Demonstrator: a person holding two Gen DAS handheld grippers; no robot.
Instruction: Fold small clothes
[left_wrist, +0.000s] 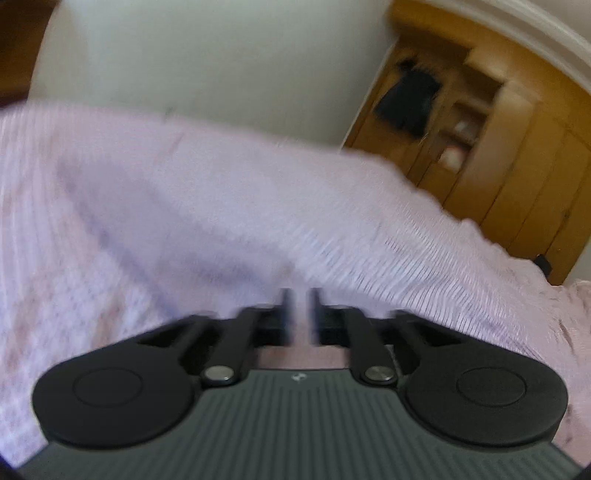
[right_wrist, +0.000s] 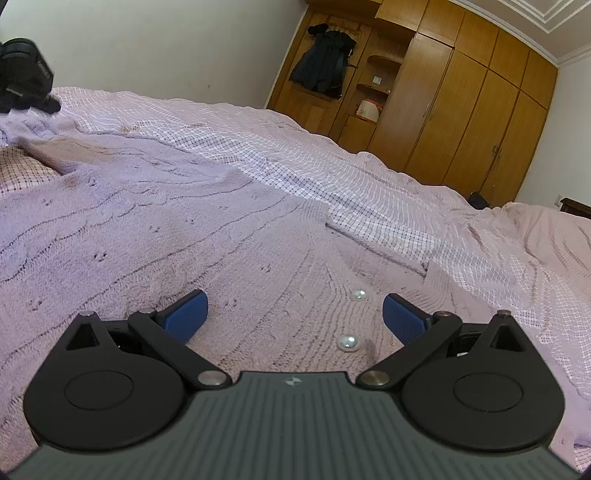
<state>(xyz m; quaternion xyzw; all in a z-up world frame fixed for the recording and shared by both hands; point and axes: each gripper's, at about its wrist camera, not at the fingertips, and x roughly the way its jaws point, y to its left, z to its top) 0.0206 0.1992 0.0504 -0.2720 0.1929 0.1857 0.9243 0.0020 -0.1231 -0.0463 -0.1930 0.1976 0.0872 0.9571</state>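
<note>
A lilac knit cardigan (right_wrist: 184, 229) with pearl buttons (right_wrist: 348, 342) lies spread on the bed. My right gripper (right_wrist: 295, 299) rests low over its button edge. It is open, the blue pads (right_wrist: 184, 317) wide apart with knit fabric below them. My left gripper (right_wrist: 26, 77) shows as a dark shape at the cardigan's far left end. In the blurred left wrist view, my left gripper (left_wrist: 299, 295) has its jaws close together. Its fingertips are buried in a raised fold of the cardigan (left_wrist: 221, 203), which fills the narrow gap between them.
The bed wears a pink-and-white checked sheet (right_wrist: 369, 192) that runs to the far edge. Beyond it stand a wooden wardrobe (right_wrist: 461, 110) with a dark coat (right_wrist: 325, 62) hung on it, and a pale wall (right_wrist: 166, 48).
</note>
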